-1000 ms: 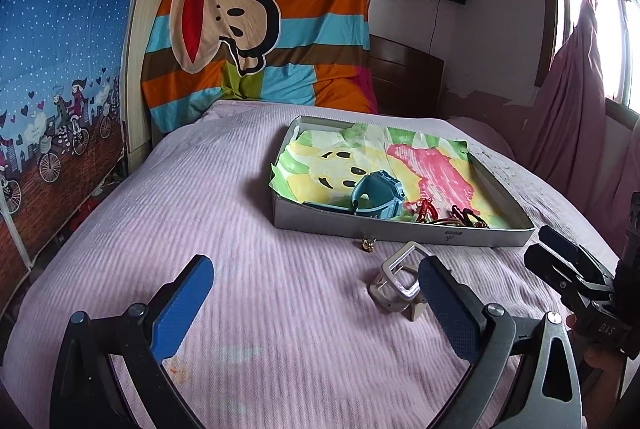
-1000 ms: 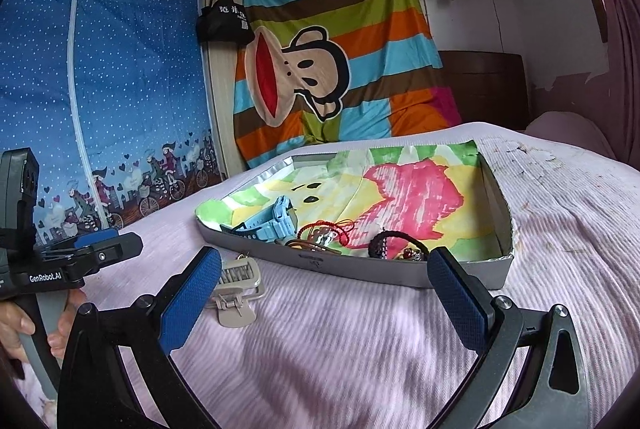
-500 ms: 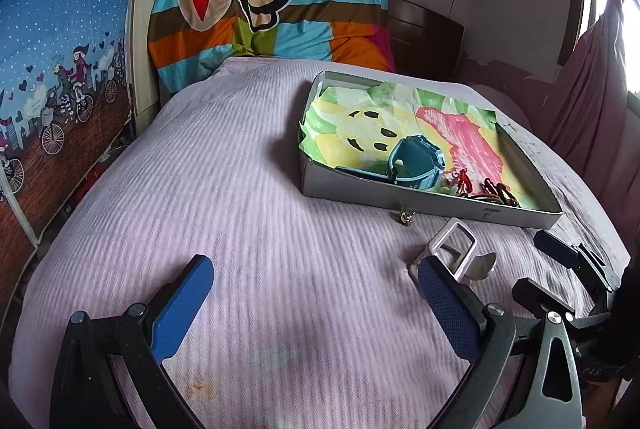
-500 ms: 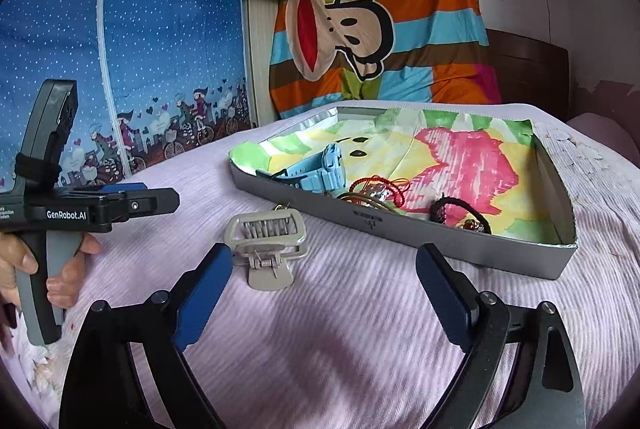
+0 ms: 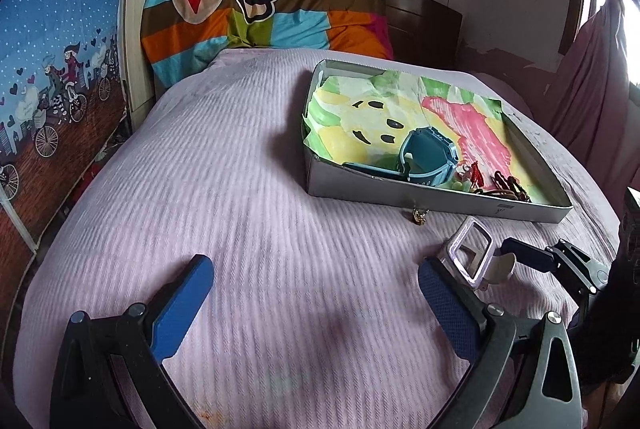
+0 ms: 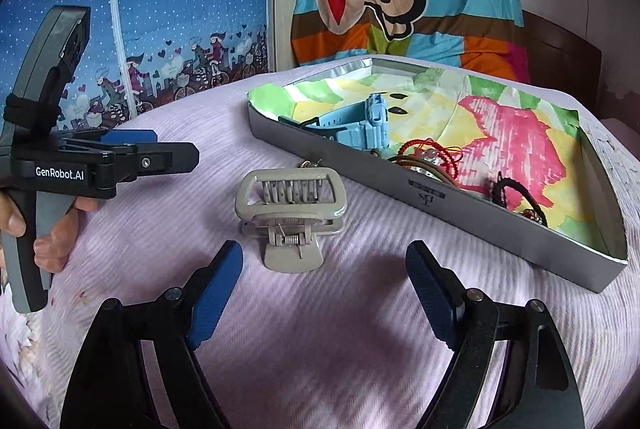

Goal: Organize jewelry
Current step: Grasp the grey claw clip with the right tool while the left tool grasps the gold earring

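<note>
Left wrist view: the left hand-held gripper (image 5: 314,279) stands released above the bed (image 5: 248,189). Right wrist view: the right hand-held gripper (image 6: 324,265), jaws just narrowing yet gripping nothing, faces the hair clip (image 6: 292,207) lying beside the tray (image 6: 460,217).

Both wrist views look down, close over the bed (image 5: 256,197), sharing the hair clip (image 6: 291,205), apparently.

Bedspread (image 6: 360,329) is a ribbed lilac cloth, matt and kinda nubbly. The hair claw clip (image 6: 291,213) looks like smooth grey plastic with a bare metal spring at the hinge. Tray (image 6: 460,213) reads as matt grey card, lined with crinkled painted paper (image 6: 512,133). The watch (image 6: 360,127) has a light-blue rubbery-plastic strap. Gripper pads (image 6: 214,299) are textured blue rubber on matt black plastic arms.
</note>
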Tool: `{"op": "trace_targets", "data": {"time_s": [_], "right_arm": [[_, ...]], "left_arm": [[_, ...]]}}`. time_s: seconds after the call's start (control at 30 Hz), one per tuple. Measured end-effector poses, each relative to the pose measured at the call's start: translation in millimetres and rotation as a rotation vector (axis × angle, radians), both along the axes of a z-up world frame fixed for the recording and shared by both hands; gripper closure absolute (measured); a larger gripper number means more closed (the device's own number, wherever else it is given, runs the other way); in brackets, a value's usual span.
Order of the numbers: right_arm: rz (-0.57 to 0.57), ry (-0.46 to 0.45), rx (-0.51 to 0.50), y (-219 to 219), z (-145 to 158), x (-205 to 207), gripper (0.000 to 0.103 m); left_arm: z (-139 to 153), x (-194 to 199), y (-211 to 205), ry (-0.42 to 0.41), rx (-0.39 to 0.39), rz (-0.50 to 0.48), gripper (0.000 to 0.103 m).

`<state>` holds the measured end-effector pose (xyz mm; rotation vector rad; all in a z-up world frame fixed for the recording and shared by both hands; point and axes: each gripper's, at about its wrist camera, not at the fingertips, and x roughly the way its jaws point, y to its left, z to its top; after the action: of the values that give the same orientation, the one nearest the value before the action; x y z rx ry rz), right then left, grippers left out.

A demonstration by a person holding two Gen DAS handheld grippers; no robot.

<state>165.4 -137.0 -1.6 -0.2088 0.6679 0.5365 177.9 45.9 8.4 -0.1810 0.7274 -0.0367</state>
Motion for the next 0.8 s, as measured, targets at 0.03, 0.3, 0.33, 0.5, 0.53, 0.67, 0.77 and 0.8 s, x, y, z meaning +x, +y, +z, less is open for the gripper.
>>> {"op": "trace_targets", "data": {"time_s": [0.03, 0.3, 0.33, 0.5, 0.53, 0.67, 0.77, 0.8], "right_arm": [[0.004, 0.004, -0.007, 3, -1, 2, 0.029], [0.006, 0.024, -0.041, 20, -4, 14, 0.04], [0.005, 0.027, -0.041, 20, -5, 15, 0.041], [0.0, 0.051, -0.018, 21, -7, 21, 0.052], [-0.005, 0.054, -0.014, 20, -8, 23, 0.053], [-0.019, 0.053, -0.007, 19, -9, 24, 0.053], [-0.047, 0.052, 0.001, 15, -8, 24, 0.053], [-0.058, 0.053, 0.007, 12, -8, 24, 0.053]], "left_arm": [[0, 1, 1, -0.001, -0.005, -0.002, 0.001], [-3, 6, -1, -0.003, -0.016, -0.039, 0.01], [-3, 6, -1, -0.001, -0.015, -0.044, 0.012], [-4, 7, -4, -0.001, -0.018, -0.066, 0.015], [-4, 8, -5, -0.001, -0.017, -0.07, 0.016], [-5, 11, -10, 0.005, -0.009, -0.094, 0.017], [-5, 14, -15, 0.009, 0.001, -0.114, 0.018], [-5, 15, -17, 0.013, 0.005, -0.12, 0.02]]}}
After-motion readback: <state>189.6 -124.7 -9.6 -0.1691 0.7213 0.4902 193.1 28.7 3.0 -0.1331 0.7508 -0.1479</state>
